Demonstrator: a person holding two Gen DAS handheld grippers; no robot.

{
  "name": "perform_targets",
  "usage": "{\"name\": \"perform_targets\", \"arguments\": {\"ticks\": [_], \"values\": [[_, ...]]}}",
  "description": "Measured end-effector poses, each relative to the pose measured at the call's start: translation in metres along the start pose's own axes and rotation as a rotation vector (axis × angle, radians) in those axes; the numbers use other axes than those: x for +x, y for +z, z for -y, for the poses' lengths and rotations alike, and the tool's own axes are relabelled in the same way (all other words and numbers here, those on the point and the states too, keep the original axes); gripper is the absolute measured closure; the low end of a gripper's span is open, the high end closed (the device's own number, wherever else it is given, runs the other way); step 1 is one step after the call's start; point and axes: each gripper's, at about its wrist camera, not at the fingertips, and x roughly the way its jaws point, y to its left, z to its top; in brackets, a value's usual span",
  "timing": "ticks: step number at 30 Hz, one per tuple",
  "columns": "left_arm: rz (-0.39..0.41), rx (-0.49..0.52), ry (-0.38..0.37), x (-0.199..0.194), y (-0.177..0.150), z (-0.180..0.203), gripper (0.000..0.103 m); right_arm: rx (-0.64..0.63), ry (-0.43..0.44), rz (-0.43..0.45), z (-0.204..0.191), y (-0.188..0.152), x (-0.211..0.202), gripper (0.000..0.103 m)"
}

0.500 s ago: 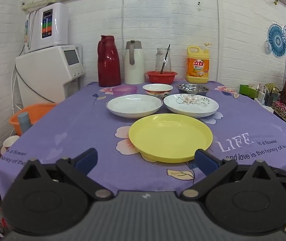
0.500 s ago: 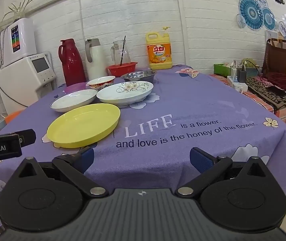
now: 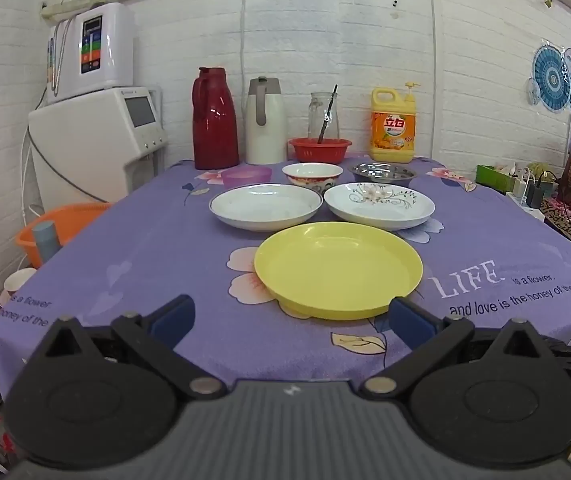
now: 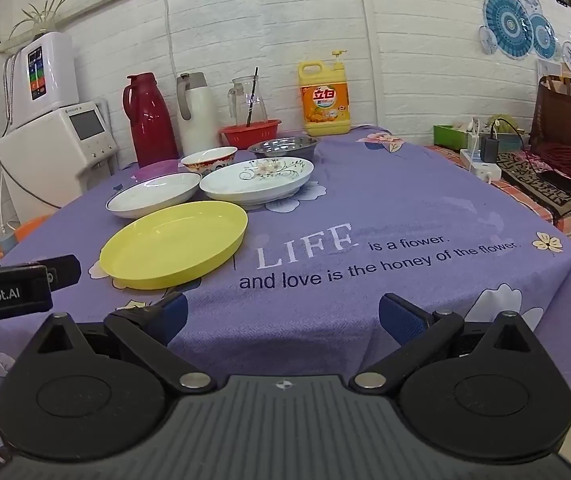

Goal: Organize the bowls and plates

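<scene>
A yellow plate (image 3: 338,268) (image 4: 173,242) lies nearest on the purple tablecloth. Behind it lie a plain white plate (image 3: 265,205) (image 4: 154,198) and a flower-patterned white plate (image 3: 379,204) (image 4: 256,178). Further back stand a red-rimmed white bowl (image 3: 312,174) (image 4: 209,159), a steel bowl (image 3: 382,172) (image 4: 284,147) and a small purple bowl (image 3: 246,176). My left gripper (image 3: 291,316) is open and empty, just short of the yellow plate. My right gripper (image 4: 281,312) is open and empty over the table's front edge, to the right of the plates.
Along the back wall stand a red thermos (image 3: 214,120), a white thermos (image 3: 265,122), a red basket (image 3: 319,150) with a glass jug, and a yellow detergent bottle (image 3: 392,126). A water dispenser (image 3: 93,148) stands left. A cluttered side table (image 4: 545,176) stands right.
Both grippers have shifted slightly; the dishes have not moved.
</scene>
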Motion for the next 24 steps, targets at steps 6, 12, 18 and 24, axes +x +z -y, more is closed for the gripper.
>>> {"name": "perform_targets", "arguments": {"ticks": [6, 12, 18, 24], "values": [[-0.010, 0.002, -0.005, 0.0032, -0.0022, 0.0008, 0.000, -0.003, 0.002, -0.003, -0.0010, -0.0003, 0.0006, 0.000], [-0.014, 0.004, -0.010, 0.0033, -0.0028, 0.0003, 0.000, -0.004, 0.007, -0.004, -0.0011, -0.0014, 0.0011, 0.000], [-0.019, 0.009, -0.015, 0.0047, -0.0031, 0.0006, 0.000, -0.001, 0.007, -0.007, -0.0009, -0.0019, 0.0017, 0.000], [-0.021, 0.007, -0.014, 0.0044, -0.0030, 0.0014, 0.000, -0.006, 0.013, -0.015, -0.0025, -0.0025, 0.0032, 0.000]]}}
